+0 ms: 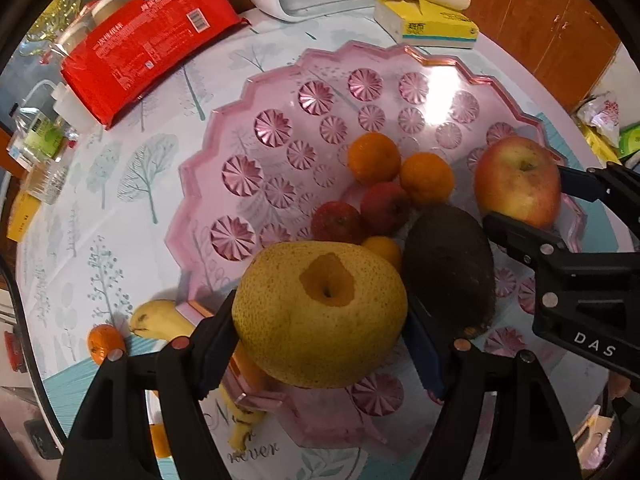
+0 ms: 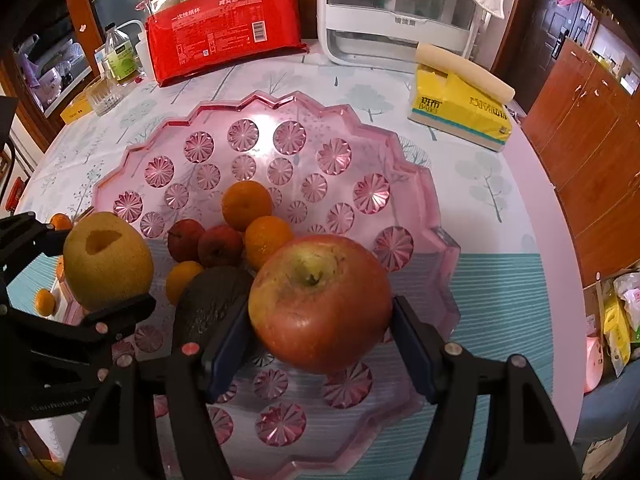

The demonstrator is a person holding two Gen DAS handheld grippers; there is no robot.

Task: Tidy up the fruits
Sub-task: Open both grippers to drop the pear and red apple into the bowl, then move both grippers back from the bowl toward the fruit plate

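My left gripper (image 1: pixel 320 320) is shut on a yellow pear (image 1: pixel 320 314) above the near rim of the pink scalloped fruit tray (image 1: pixel 240 128). My right gripper (image 2: pixel 320 328) is shut on a large red apple (image 2: pixel 320 302) over the tray (image 2: pixel 416 184); it also shows in the left wrist view (image 1: pixel 520 200). In the tray lie a dark avocado (image 1: pixel 448 268), two small red apples (image 1: pixel 360 214) and several oranges (image 1: pixel 374 156). A banana (image 1: pixel 160 318) and a small orange (image 1: pixel 105 342) lie on the table left of the tray.
A red package (image 2: pixel 224 24), a white appliance (image 2: pixel 400 12), a yellow tissue box (image 2: pixel 460 112) and bottles (image 2: pixel 120 56) stand at the back of the table. Wooden cabinets (image 2: pixel 592 128) are at the right.
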